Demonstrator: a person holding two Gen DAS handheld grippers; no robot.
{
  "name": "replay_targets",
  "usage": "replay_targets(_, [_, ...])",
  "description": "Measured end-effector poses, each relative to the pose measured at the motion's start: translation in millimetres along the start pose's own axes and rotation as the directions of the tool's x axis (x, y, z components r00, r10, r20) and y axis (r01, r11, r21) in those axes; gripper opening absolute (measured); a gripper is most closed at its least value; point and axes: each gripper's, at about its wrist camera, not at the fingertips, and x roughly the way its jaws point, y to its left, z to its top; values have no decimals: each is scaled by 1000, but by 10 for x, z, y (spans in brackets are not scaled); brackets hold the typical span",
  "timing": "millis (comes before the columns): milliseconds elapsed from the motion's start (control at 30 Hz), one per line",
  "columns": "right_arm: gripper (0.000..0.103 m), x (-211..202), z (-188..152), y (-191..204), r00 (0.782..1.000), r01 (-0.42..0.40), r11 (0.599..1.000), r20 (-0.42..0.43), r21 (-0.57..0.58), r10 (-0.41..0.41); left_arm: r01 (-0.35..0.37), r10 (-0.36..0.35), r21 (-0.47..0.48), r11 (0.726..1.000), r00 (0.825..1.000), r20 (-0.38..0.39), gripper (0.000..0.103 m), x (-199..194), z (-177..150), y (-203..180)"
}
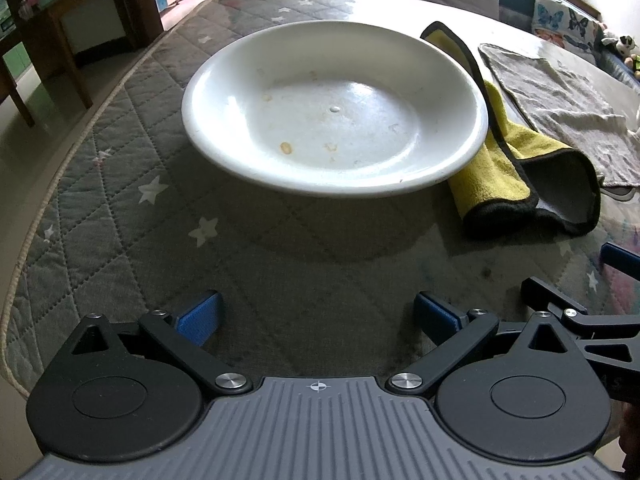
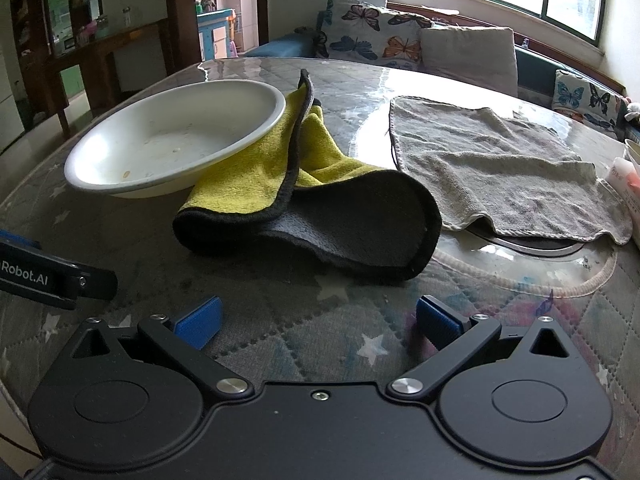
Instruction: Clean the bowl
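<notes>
Round glossy white bowl (image 1: 334, 116) touches plush yellow cloth (image 2: 256, 168).

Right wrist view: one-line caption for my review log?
Open right gripper faces yellow-and-grey cloth leaning against soiled white bowl; grey towel beside.

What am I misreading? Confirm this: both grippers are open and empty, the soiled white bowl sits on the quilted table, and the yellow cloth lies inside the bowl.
One thing is wrong: the yellow cloth is not inside the white bowl. The right wrist view shows it on the table beside the bowl, one edge against the rim. The rest holds: left gripper and right gripper are open and empty.
</notes>
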Motion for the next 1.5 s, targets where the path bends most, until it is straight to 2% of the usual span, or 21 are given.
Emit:
replay_targets(633, [103,1,11,-11,1000,-8,1000,-4,-8,8,-3,3,0,1000,999,-43,102,5,44,6])
replay_targets(1500, [103,-9,11,-8,1000,-12,1000,-7,-14,12,6,-6,12,1000,999,-42,102,7,45,10])
